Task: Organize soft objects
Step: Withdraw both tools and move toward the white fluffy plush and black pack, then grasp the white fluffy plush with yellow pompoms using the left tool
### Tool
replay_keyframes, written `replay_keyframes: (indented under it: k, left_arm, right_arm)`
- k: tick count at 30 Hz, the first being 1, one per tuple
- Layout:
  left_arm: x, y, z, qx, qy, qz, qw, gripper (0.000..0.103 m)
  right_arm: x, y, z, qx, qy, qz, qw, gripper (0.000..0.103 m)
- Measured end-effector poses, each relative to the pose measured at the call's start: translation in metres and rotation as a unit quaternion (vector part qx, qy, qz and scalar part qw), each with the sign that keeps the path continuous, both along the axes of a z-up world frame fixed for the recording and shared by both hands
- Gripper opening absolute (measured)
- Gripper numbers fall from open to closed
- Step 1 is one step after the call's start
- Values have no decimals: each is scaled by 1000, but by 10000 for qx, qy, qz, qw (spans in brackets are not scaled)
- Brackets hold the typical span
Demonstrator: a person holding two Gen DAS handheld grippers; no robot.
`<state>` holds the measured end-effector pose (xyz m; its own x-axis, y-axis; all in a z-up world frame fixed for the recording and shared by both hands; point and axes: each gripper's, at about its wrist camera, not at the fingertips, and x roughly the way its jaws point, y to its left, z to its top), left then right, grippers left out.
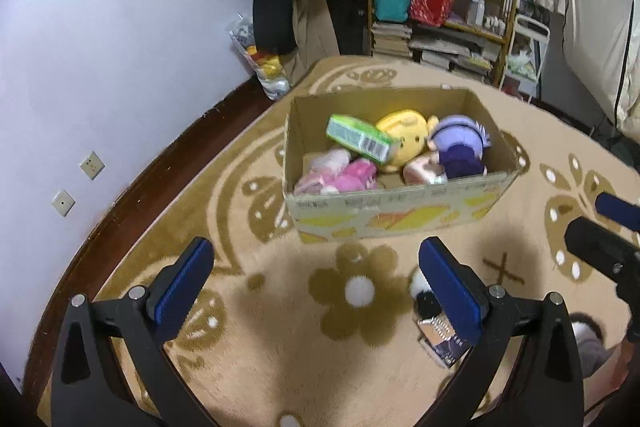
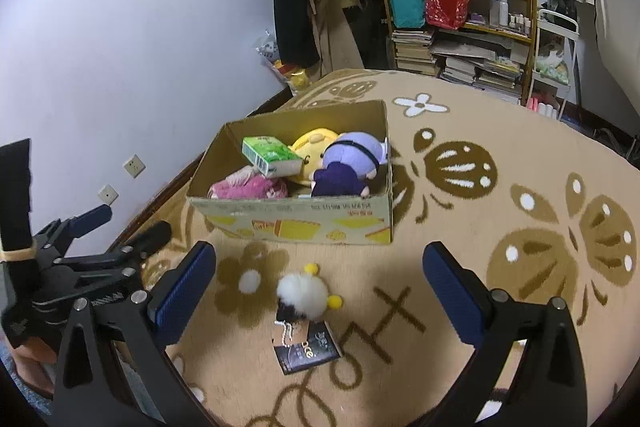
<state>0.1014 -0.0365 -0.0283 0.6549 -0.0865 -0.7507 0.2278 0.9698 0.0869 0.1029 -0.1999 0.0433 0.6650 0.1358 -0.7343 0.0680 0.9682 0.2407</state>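
- The open brown cardboard box (image 2: pixel 292 223) carried yellow and orange shapes and red print on its front wall.
- The soft round yellow plush toy (image 1: pixel 404 139) lay inside it with small dark face markings.
- The lavender-haired plush doll (image 2: pixel 352 163) wore dark purple.
- The fluffy pink plush toy (image 2: pixel 248 187) was bright pink with paler patches.
- The green rectangular tissue pack (image 2: pixel 270 155) was light green with white print.
- The white fluffy pompom toy (image 2: pixel 302 293) had yellow balls, a black lower part and a dark printed tag.
- The tan pile carpet (image 2: pixel 500 307) showed brown flowers and leaf shapes with white dots.
- The gripper pads (image 1: pixel 182 283) were blue on black frames.
- The wall (image 1: pixel 120 47) was pale lilac.
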Motion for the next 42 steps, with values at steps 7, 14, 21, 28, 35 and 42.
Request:
replay_keyframes:
  k: [7,14,21,28,35,42]
  left_arm:
    - [8,0,-16,-44,253,-10,9997,102]
    - [17,0,-28,-118,435,-7,9990,101]
    - [24,-18,-42,-85,609,-279,9977,101]
    - [30,-39,-60,-11,840,-577,9948,102]
    - [38,-55,-81,-115,1204,-801,9894,102]
    - [43,-64,-97,-244,1531,-962,9832,102]
  right_arm:
    - [-6,6,-21,81,230,-12,9997,103]
    - [-6,9,-48,39,572,112,9983,103]
    - [0,5,-72,321,882,71,9956,103]
    - [7,8,-93,417,1221,102,9916,103]
    - [15,13,-113,451,1572,205,9863,103]
    - [22,17,-131,462,1835,296,9815,103]
